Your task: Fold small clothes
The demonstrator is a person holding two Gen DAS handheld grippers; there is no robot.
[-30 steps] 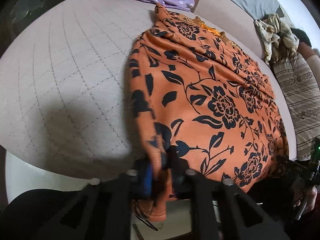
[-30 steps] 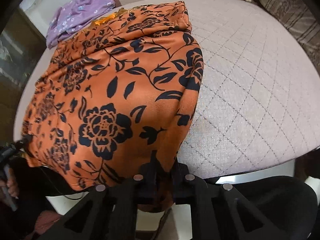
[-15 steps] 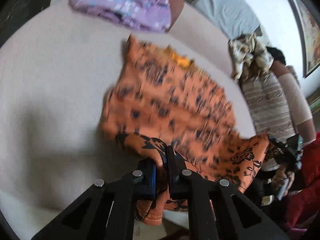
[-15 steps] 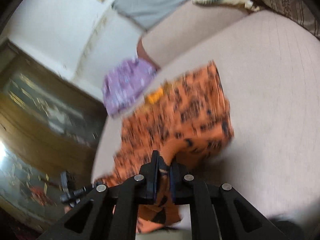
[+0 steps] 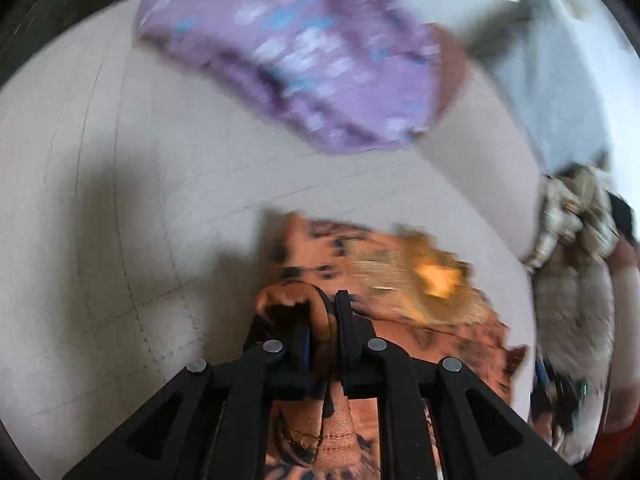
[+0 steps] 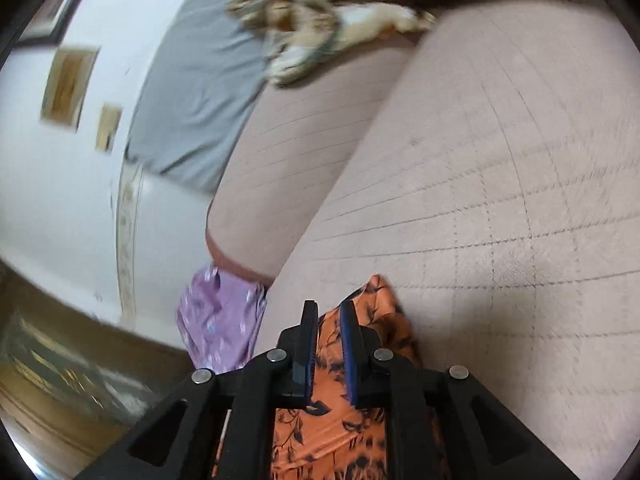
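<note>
An orange garment with a black flower print [image 5: 384, 280] lies on the quilted beige cushion [image 5: 120, 220]. My left gripper [image 5: 324, 312] is shut on a bunched edge of it, low over its far end. In the right wrist view the same garment [image 6: 372, 312] runs under and between the fingers of my right gripper [image 6: 328, 320]. The right jaws stand slightly apart with orange cloth showing in the gap. Both views are blurred by motion.
A purple flowered garment [image 5: 312, 64] lies at the cushion's far edge, also in the right wrist view [image 6: 216, 320]. A grey cloth [image 6: 196, 96] and a crumpled beige cloth [image 6: 320, 12] lie beyond. Striped fabric [image 5: 572, 296] is on the right.
Both grippers have carried the near hem of the orange garment up and forward over the rest of it to the far end. The right jaws have parted a little.
</note>
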